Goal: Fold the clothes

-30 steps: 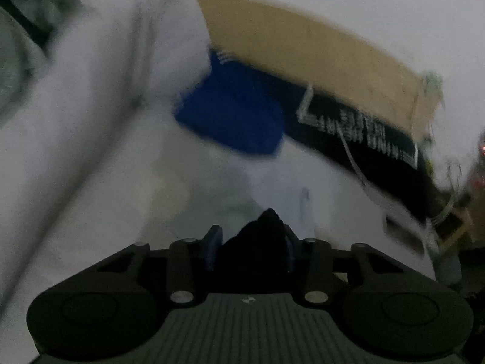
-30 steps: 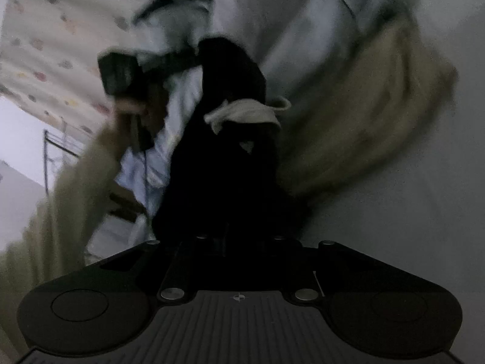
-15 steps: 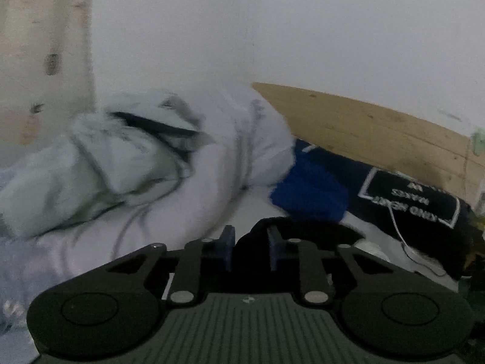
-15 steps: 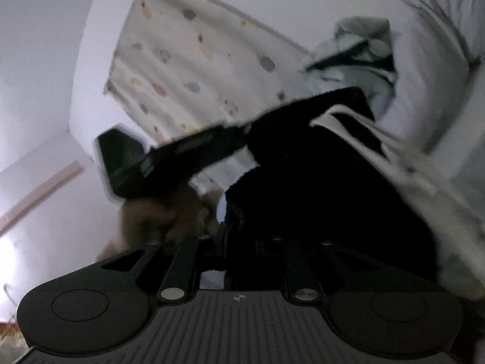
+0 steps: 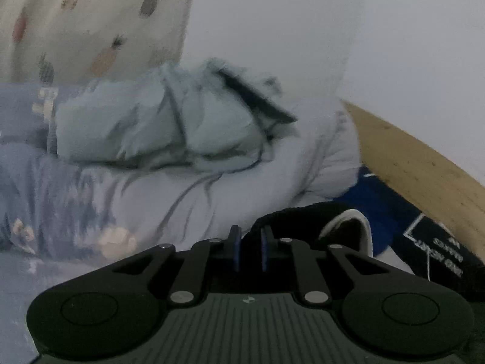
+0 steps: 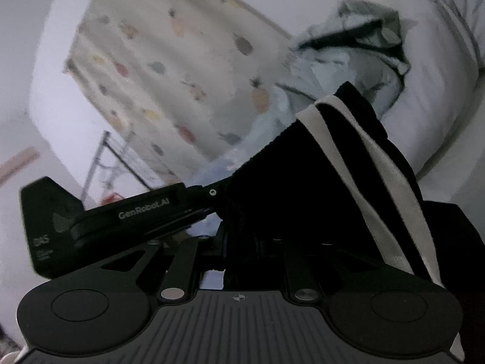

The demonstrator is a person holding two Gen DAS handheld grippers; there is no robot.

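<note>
Left wrist view first: the left gripper [image 5: 250, 247] has its two blue pads [image 5: 235, 250] close together and the jaws are closing, with a fold of the black garment [image 5: 300, 218] caught between them. The cloth bunches up right at the fingertips and trails off to the right, where a white trim band [image 5: 360, 227] curves around its edge. So from here its long run goes sideways, left to right, not away from the camera. Behind it there's a rumpled pale grey-green jacket [image 5: 169, 124] lying on top of a white duvet [image 5: 242, 182], a bright blue cloth [image 5: 376, 209] and a dark item with white lettering [image 5: 439, 254] against a wooden headboard [image 5: 418, 163]. A pineapple-print curtain [image 5: 91, 21] hangs at the upper left.

Right wrist view: the right gripper [image 6: 242, 245] is mostly buried under the same black garment [image 6: 291, 188], and the fingertips are hidden, so it's hard to see the pads themselves, but the jaws look nearly closed with the cloth clamped in them. The garment is held up in the air, stretched between the two grippers. Its top edge runs diagonally from the left gripper [image 6: 216, 195], which comes in from the left side and pinches one end, up to a peak at the upper right. The white stripe [image 6: 372, 170] then runs down the right side toward the bottom corner. The grey-green jacket [image 6: 351, 48] and the spotted curtain [image 6: 169, 69] sit behind.
</note>
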